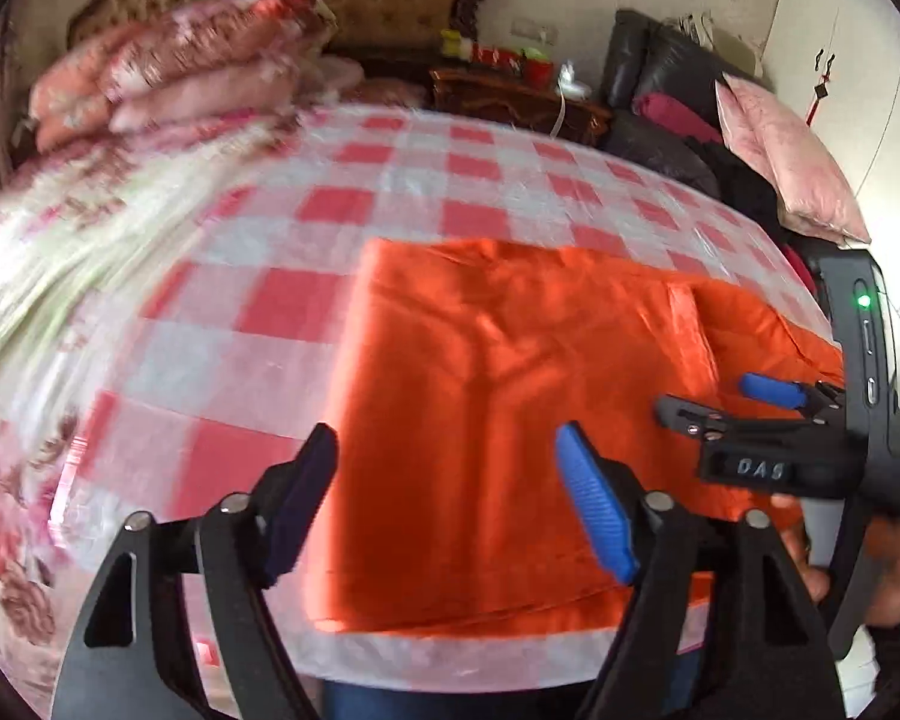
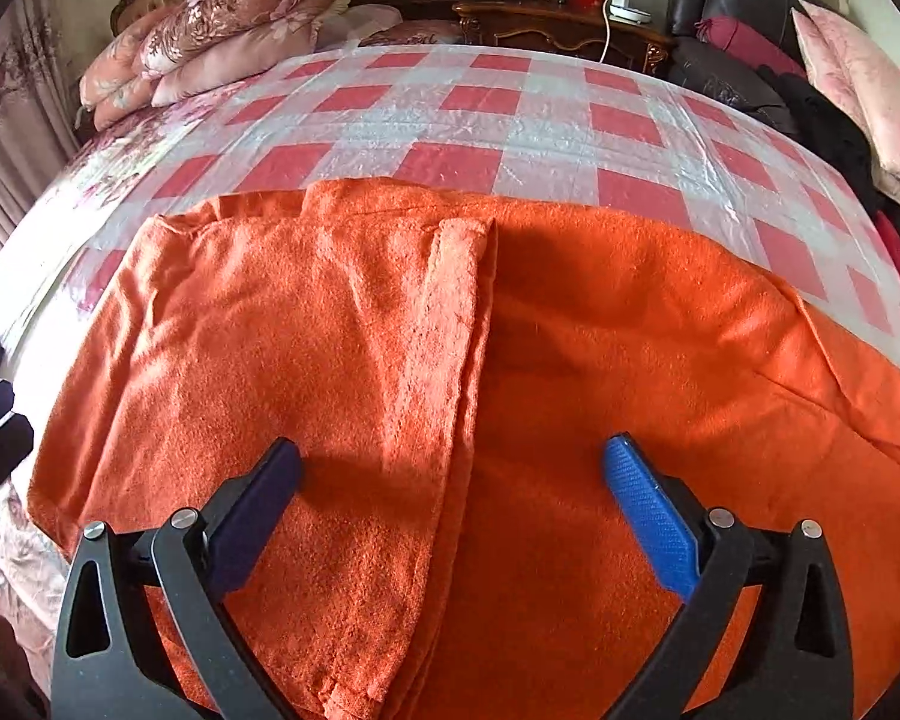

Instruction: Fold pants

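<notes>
The orange pants lie flat on the bed, on the red-and-white checked cover, near the bed's front edge. In the right wrist view one layer of fabric is already laid over another: a folded panel occupies the left half of the garment, and its long edge runs down the middle from a hem or cuff at the far end toward the camera. The lower layer extends out to the right, flat and only lightly creased.

Judged from this layout, at least one fold is complete. The garment is still a broad shape, so I estimate that one or more further folds are needed to reach a compact bundle. Whether the visible fold is leg over leg or a crosswise fold cannot be determined.

The left gripper hovers over the left edge of the pants with its fingers spread wide and nothing between them. This view is motion-blurred. The right gripper hovers above the centre fold edge, fingers likewise spread wide and empty. In the left wrist view it appears at the right side, also parted above the cloth.

No fabric is gripped at this moment. A stack of floral bedding sits at the far left of the bed, well apart from the pants.
</notes>
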`<state>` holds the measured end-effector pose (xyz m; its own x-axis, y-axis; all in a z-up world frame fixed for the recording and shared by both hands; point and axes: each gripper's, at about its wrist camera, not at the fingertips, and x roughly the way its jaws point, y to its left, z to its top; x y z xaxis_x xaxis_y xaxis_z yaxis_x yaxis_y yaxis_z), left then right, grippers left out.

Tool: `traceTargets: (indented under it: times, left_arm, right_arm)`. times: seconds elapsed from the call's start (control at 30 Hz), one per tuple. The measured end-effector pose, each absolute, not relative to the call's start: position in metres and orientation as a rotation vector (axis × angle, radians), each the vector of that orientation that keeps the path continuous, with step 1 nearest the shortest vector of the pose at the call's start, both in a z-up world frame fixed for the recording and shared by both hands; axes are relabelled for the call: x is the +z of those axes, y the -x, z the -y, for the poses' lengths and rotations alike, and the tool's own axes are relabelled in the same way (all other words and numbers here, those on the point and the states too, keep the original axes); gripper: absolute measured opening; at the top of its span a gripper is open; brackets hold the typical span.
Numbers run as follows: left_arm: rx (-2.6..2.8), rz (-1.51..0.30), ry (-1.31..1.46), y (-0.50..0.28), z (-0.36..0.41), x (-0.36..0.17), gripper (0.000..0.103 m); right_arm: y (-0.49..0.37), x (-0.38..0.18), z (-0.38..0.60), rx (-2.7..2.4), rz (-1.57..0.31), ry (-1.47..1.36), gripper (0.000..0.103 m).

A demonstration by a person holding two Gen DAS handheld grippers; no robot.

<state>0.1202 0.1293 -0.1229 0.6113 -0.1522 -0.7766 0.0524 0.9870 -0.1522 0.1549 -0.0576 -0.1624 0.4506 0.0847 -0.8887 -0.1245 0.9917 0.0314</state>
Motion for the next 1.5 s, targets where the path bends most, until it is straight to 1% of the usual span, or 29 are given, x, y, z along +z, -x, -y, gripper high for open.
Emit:
traceTargets:
  times: [0.1, 0.17, 0.2, 0.37, 0.57, 0.63, 0.67, 0.7, 0.83, 0.9, 0.93, 0.97, 1.03, 1.07, 1.1, 1.13, 1.3, 1.33, 1.4, 1.47, 1.5]
  left_arm:
    - [-0.079, -0.956, 0.046, -0.134, -0.108, -0.137, 0.084]
    - [-0.062, -0.999, 0.056, -0.140, -0.104, -0.148, 0.101]
    - [-0.059, -1.022, 0.069, -0.141, -0.104, -0.154, 0.101]
    - [-0.006, -1.003, -0.005, -0.136, -0.091, -0.160, 0.102]
    - [-0.020, -0.928, -0.031, -0.130, -0.094, -0.163, 0.102]
    - [0.004, -0.937, -0.024, -0.129, -0.097, -0.161, 0.102]
    - [0.010, -0.941, -0.022, -0.129, -0.098, -0.160, 0.102]
    - [0.003, -0.942, -0.030, -0.128, -0.097, -0.160, 0.102]
    - [-0.012, -0.933, -0.062, -0.128, -0.096, -0.159, 0.102]
    - [-0.017, -0.929, -0.078, -0.127, -0.094, -0.159, 0.101]
    - [-0.022, -0.929, -0.087, -0.126, -0.095, -0.158, 0.100]
    - [-0.021, -0.929, -0.089, -0.124, -0.097, -0.158, 0.099]
    - [-0.008, -0.932, -0.082, -0.123, -0.106, -0.157, 0.095]
    - [0.013, -0.937, -0.082, -0.123, -0.113, -0.156, 0.094]
    - [0.050, -0.938, -0.083, -0.124, -0.123, -0.155, 0.094]
    - [0.087, -0.938, -0.081, -0.126, -0.132, -0.153, 0.092]
    - [0.239, -0.964, -0.038, -0.148, -0.189, -0.149, 0.091]
    - [0.301, -0.956, -0.042, -0.151, -0.201, -0.145, 0.086]
    - [0.339, -0.960, -0.011, -0.151, -0.220, -0.142, 0.084]
    - [0.313, -0.951, 0.071, -0.141, -0.237, -0.135, 0.068]
    - [0.290, -0.941, 0.094, -0.135, -0.241, -0.131, 0.066]
  right_arm:
    - [-0.156, -0.162, 0.058, 0.119, -1.111, 0.036, 0.099]
    - [-0.155, -0.162, 0.059, 0.109, -1.122, 0.033, 0.099]
    - [-0.155, -0.162, 0.059, 0.103, -1.124, 0.028, 0.099]
    - [-0.155, -0.163, 0.059, 0.090, -1.126, 0.020, 0.099]
    - [-0.156, -0.160, 0.059, 0.099, -1.134, 0.039, 0.098]
    - [-0.155, -0.150, 0.058, 0.045, -1.082, 0.084, 0.098]
    - [-0.152, -0.136, 0.053, 0.038, -0.999, 0.138, 0.098]
    - [-0.152, -0.128, 0.049, 0.052, -0.957, 0.168, 0.098]
    - [-0.172, -0.115, 0.039, 0.182, -0.914, 0.116, 0.097]
    - [-0.191, -0.121, 0.034, 0.241, -0.947, 0.070, 0.097]
    - [-0.197, -0.124, 0.032, 0.271, -0.964, 0.050, 0.091]
    - [-0.204, -0.133, 0.029, 0.259, -0.999, 0.070, 0.081]
    - [-0.210, -0.148, 0.027, 0.194, -1.045, 0.121, 0.073]
    - [-0.212, -0.157, 0.033, 0.183, -1.072, 0.096, 0.072]
    - [-0.210, -0.158, 0.039, 0.188, -1.061, 0.061, 0.072]
    - [-0.209, -0.158, 0.038, 0.189, -1.057, 0.076, 0.070]
    - [-0.204, -0.160, 0.039, 0.191, -1.039, 0.089, 0.071]
    - [-0.204, -0.160, 0.039, 0.192, -1.037, 0.091, 0.071]
    - [-0.204, -0.161, 0.040, 0.194, -1.034, 0.096, 0.071]
    - [-0.204, -0.161, 0.039, 0.194, -1.031, 0.100, 0.072]
    - [-0.204, -0.161, 0.040, 0.192, -1.029, 0.102, 0.072]
